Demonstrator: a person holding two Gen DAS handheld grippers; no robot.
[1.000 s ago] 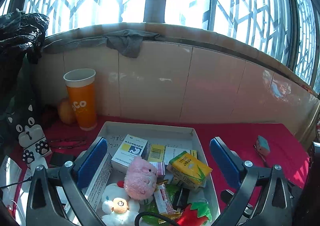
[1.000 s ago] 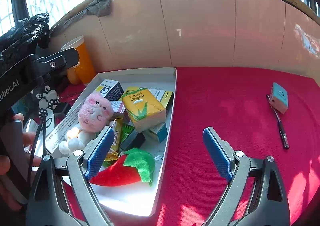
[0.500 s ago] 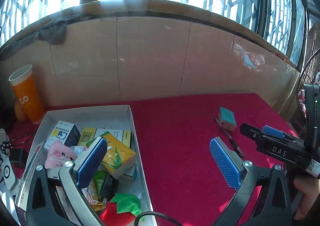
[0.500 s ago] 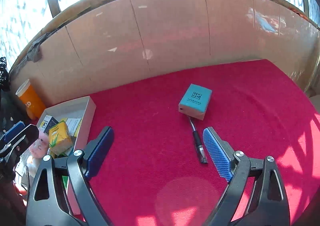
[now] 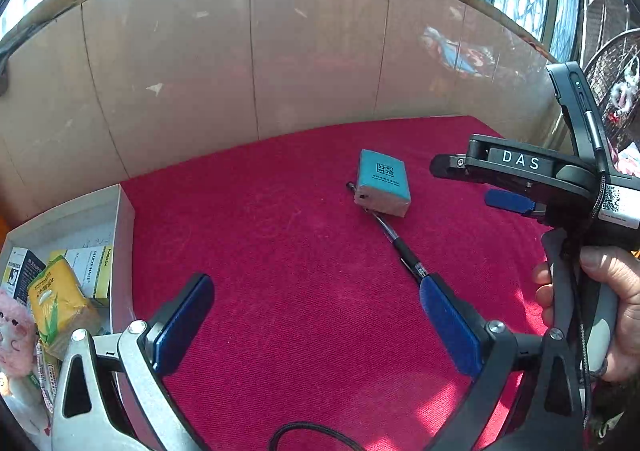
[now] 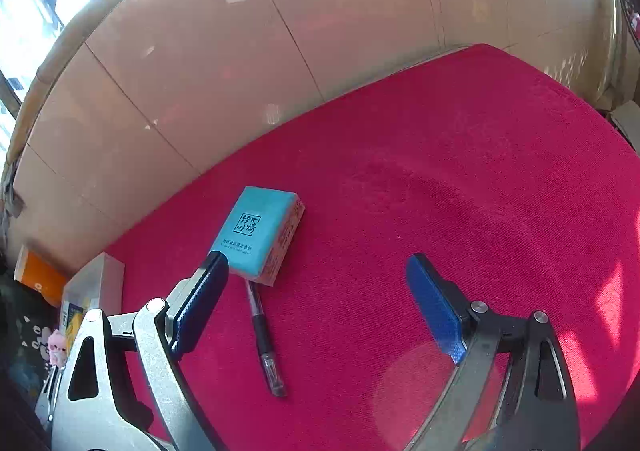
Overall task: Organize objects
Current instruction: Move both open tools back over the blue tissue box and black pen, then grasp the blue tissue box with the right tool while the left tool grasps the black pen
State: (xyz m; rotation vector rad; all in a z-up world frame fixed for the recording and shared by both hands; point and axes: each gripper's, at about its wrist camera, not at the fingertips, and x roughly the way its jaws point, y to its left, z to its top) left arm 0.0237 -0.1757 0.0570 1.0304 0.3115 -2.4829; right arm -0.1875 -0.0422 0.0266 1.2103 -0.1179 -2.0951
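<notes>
A teal tissue pack lies on the red cloth, and a black pen lies with one end tucked under it. My left gripper hangs open over bare cloth short of the pack, the pen's tip by its right finger. My right gripper is open too, with its left finger just in front of the pack's near corner and the pen between the fingers; nothing is gripped. In the left wrist view, the right gripper appears at the right, held by a hand.
A white box at the left holds a yellow drink carton, medicine boxes and a pink plush. An orange cup stands behind it. A tiled wall backs the cloth, and the cloth's right edge drops off.
Both grippers have swung right, away from the white box and toward the teal pack and pen, which now appear much nearer. Both stay open with nothing in them.
</notes>
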